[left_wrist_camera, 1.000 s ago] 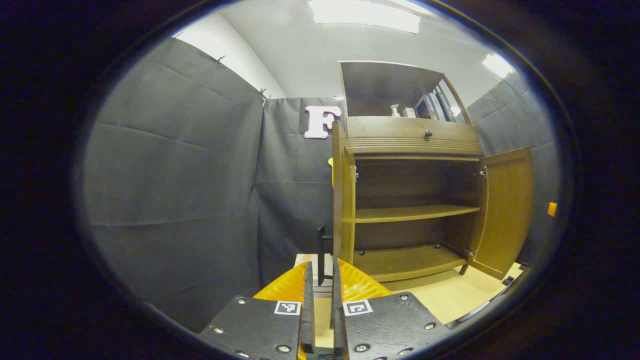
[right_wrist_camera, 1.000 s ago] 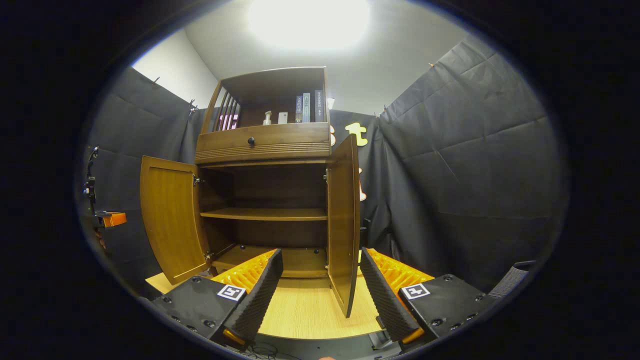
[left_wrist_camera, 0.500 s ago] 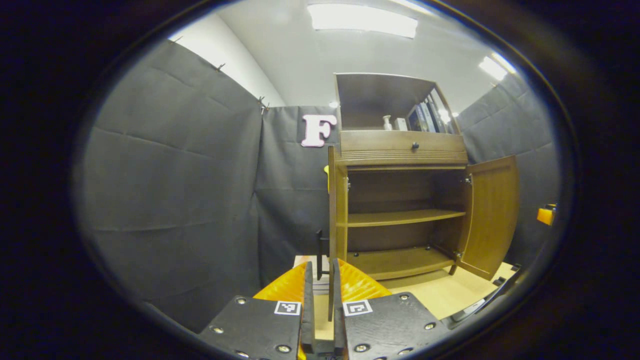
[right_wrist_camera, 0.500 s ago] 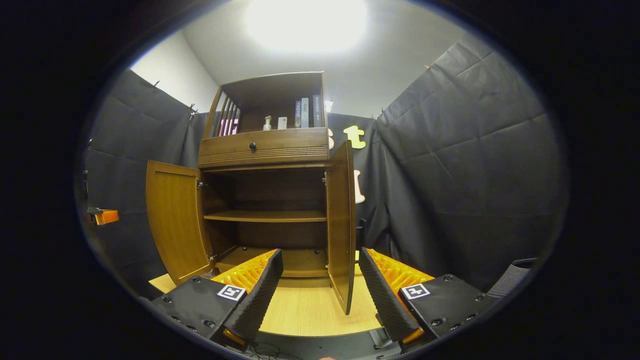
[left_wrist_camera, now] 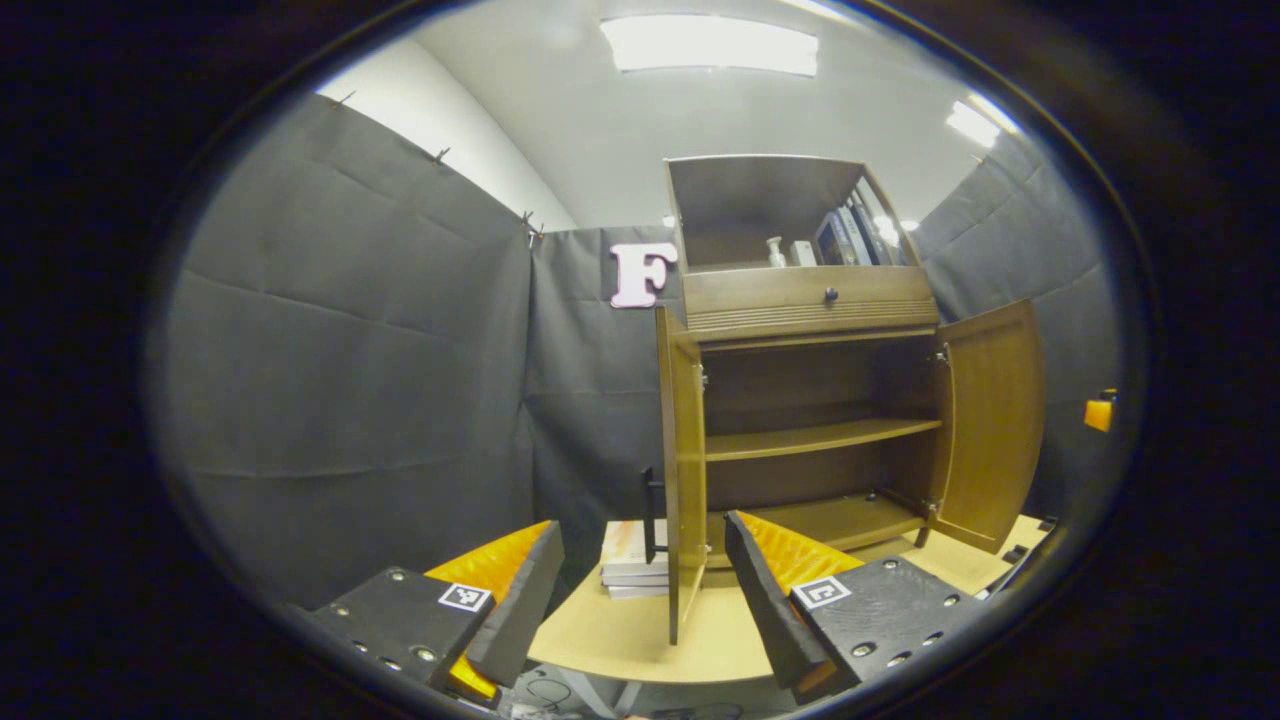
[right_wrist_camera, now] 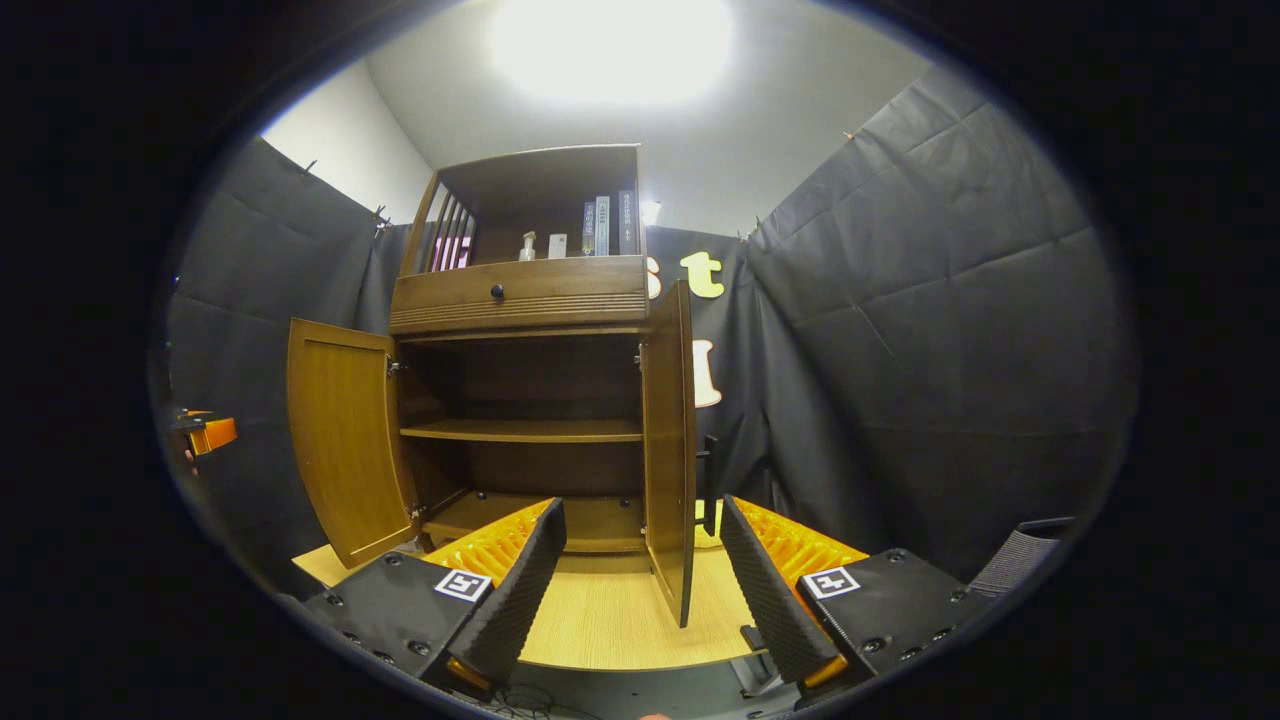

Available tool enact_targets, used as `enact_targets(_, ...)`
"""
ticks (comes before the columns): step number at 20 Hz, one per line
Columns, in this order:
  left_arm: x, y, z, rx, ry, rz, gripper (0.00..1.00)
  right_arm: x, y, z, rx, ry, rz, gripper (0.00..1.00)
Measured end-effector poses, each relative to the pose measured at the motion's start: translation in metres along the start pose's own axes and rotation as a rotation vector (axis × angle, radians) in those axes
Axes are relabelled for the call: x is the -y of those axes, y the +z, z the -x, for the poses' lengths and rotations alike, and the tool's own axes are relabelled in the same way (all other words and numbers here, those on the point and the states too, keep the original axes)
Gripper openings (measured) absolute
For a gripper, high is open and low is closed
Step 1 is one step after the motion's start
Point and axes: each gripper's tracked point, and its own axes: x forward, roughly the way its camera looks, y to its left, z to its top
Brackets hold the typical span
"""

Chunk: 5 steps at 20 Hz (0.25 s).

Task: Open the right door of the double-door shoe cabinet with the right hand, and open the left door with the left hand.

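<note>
The wooden shoe cabinet (left_wrist_camera: 810, 300) stands with both doors swung wide. In the left gripper view its left door (left_wrist_camera: 682, 470) is edge-on between my fingers, with the black handle (left_wrist_camera: 650, 515) on its outer face. My left gripper (left_wrist_camera: 642, 527) is open and touches nothing. The right door (left_wrist_camera: 990, 420) hangs open at the far side. In the right gripper view the right door (right_wrist_camera: 668, 450) is edge-on with its handle (right_wrist_camera: 708, 485). My right gripper (right_wrist_camera: 642, 505) is open, a little short of that door. The left door (right_wrist_camera: 340, 440) stands open at the left.
A stack of books (left_wrist_camera: 630, 560) lies on the light wooden platform (left_wrist_camera: 620, 640) beside the left door. Inside are a bare middle shelf (right_wrist_camera: 520, 430) and bottom board. Above sit a drawer with a knob (right_wrist_camera: 497, 291), a bottle and books. Black cloth walls close in.
My left gripper has opened, letting go of the left door's handle, and drawn back a little. The right gripper stayed open and the right door swung slightly wider.
</note>
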Motion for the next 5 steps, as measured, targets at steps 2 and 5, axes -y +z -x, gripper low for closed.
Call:
enact_targets(2, 0.0011, 0.0061, 0.0021, 0.021, -0.001, 0.003, 0.94, -0.0005, 0.0010, -0.0006, 0.000, 0.003, 0.001, 0.92)
enact_targets(5, -0.0039, 0.0080, 0.0045, 0.034, 0.008, 0.004, 0.94, -0.0018, 0.0053, -0.0015, 0.012, 0.007, 0.005, 0.97)
